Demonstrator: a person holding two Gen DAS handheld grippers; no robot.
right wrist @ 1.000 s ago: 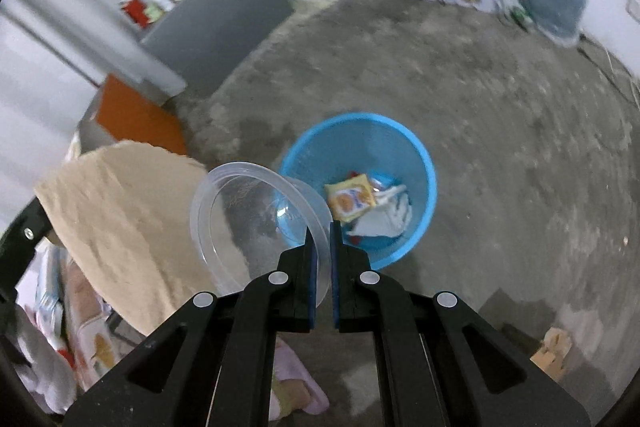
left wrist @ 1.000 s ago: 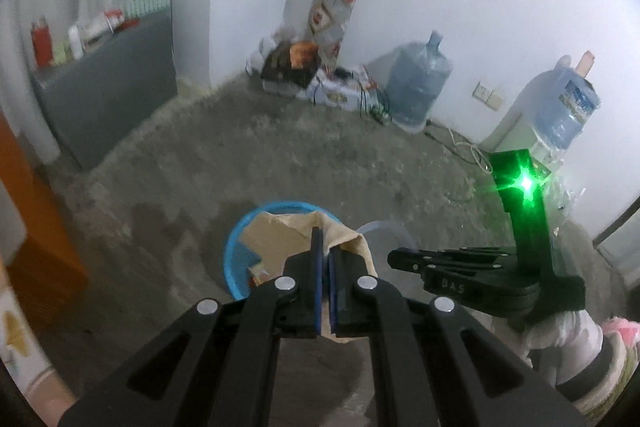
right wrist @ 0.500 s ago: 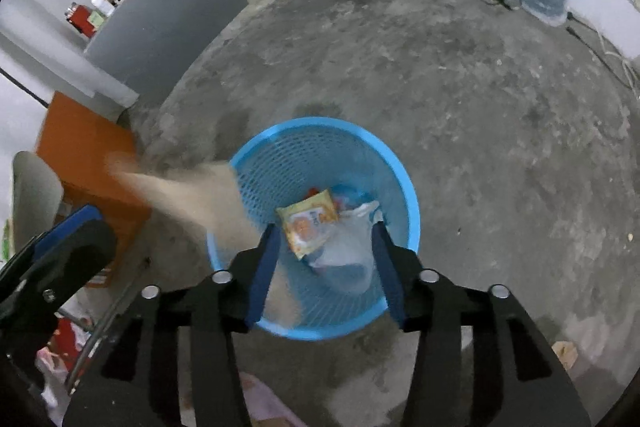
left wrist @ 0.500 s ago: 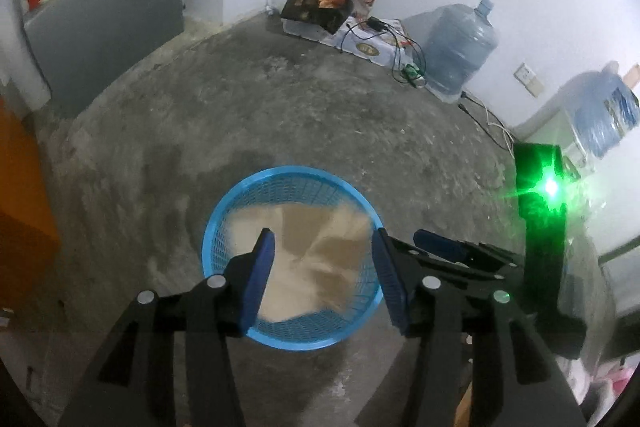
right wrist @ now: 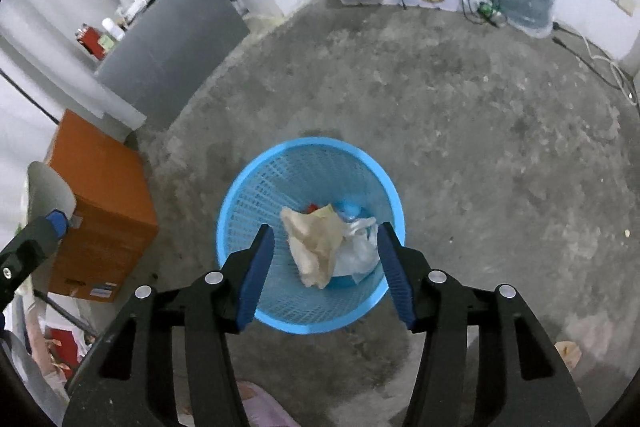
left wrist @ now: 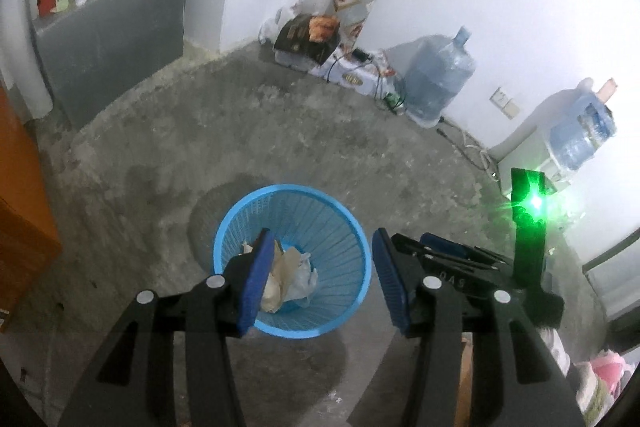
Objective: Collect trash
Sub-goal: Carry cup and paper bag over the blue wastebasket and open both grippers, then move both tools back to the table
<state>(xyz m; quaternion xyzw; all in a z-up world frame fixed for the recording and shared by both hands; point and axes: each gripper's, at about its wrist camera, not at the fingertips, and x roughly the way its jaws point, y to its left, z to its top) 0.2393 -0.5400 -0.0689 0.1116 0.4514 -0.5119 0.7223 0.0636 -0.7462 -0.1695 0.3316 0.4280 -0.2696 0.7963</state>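
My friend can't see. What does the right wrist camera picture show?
An open right gripper, with nothing between its blue fingers, points down at a blue basket on a grey concrete floor. Crumpled tan paper and clear plastic lie inside.

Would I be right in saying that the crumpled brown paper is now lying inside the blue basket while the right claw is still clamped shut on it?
Not quite: the right claw is not clamped on the brown paper. The right wrist view shows its jaws apart and opening, with nothing gripped between them. The paper does lie inside the blue basket, as you said.
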